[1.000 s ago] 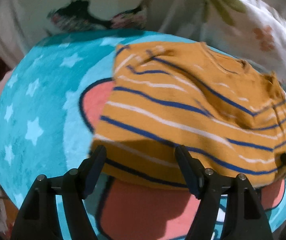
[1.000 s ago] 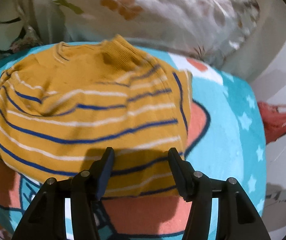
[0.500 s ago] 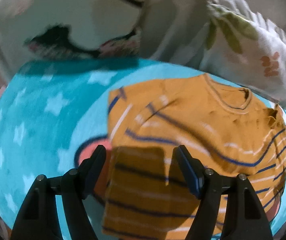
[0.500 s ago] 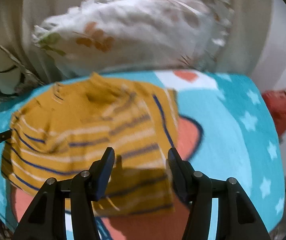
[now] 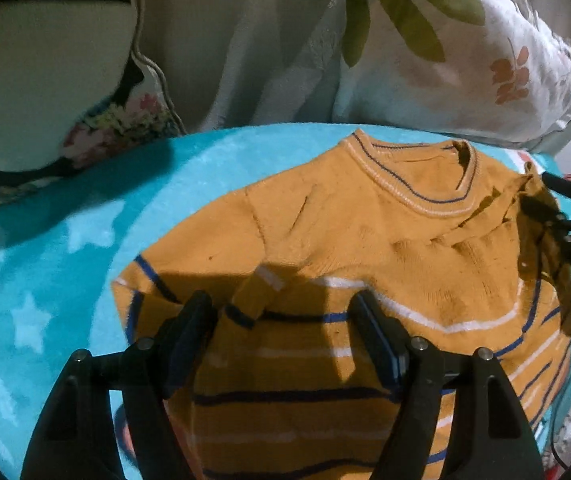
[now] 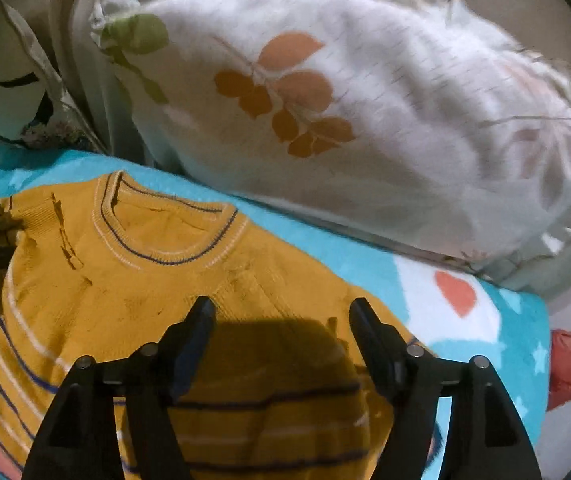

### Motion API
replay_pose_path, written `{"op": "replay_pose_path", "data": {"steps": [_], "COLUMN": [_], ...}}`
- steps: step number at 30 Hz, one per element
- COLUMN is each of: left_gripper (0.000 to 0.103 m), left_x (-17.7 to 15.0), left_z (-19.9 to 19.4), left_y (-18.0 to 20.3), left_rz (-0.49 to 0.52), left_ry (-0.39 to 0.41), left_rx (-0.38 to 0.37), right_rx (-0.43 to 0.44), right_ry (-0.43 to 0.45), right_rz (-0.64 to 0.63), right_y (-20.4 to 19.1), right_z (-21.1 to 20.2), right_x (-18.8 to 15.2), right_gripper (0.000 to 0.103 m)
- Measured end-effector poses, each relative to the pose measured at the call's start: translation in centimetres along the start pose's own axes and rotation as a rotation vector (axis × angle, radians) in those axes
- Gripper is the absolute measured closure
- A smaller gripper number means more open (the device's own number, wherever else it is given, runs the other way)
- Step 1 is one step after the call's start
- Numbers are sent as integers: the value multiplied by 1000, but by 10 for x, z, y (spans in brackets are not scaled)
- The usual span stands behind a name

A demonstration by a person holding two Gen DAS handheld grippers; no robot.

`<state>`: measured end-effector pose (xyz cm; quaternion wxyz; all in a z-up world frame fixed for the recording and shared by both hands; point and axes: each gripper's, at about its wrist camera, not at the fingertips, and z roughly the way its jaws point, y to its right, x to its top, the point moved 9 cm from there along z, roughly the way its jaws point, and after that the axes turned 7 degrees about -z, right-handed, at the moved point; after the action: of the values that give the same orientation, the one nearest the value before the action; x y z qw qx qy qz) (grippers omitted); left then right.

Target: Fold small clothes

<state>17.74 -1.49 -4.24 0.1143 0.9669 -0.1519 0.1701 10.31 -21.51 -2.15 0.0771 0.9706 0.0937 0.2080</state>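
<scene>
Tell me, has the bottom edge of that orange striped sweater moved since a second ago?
Yes. The sweater hem, earlier near the pink patch on the blue star blanket, has been carried up toward the collar and floral pillow, folding the sweater.

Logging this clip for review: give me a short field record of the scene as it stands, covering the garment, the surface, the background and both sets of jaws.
garment: orange knitted sweater with blue and white stripes, lying collar away from the cameras, lower part folded up over the body
surface: turquoise fleece blanket with white stars
background: white pillow with orange and green leaf print behind the collar
left gripper: jaws open above the folded part, nothing gripped
right gripper: jaws have just been opening, nothing pressed between them
fold stage: bottom-to-top fold laid down
</scene>
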Motion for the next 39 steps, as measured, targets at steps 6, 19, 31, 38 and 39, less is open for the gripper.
{"op": "replay_pose_path", "data": {"steps": [6, 19, 31, 38, 39], "left_gripper": [92, 73, 32, 24, 24], "left_x": [10, 37, -29, -99, -105], "left_z": [-3, 13, -56, -46, -47], "left_y": [-1, -25, -68, -42, -39], "left_rz": [-74, -288, -385, -408, -403], "left_ry": [-18, 25, 79, 5, -2], "left_rx": [-97, -30, -34, -174, -187], "right_rx": [289, 153, 189, 290, 317], "right_ry": [-121, -139, -14, -28, -36], "right_rz": [105, 346, 439, 606, 642], "right_y": [-13, 37, 73, 53, 46], "right_z": [23, 56, -43, -68, -65], "right_x": [-9, -1, -51, -150, -160], "right_gripper": [97, 81, 41, 39, 39]}}
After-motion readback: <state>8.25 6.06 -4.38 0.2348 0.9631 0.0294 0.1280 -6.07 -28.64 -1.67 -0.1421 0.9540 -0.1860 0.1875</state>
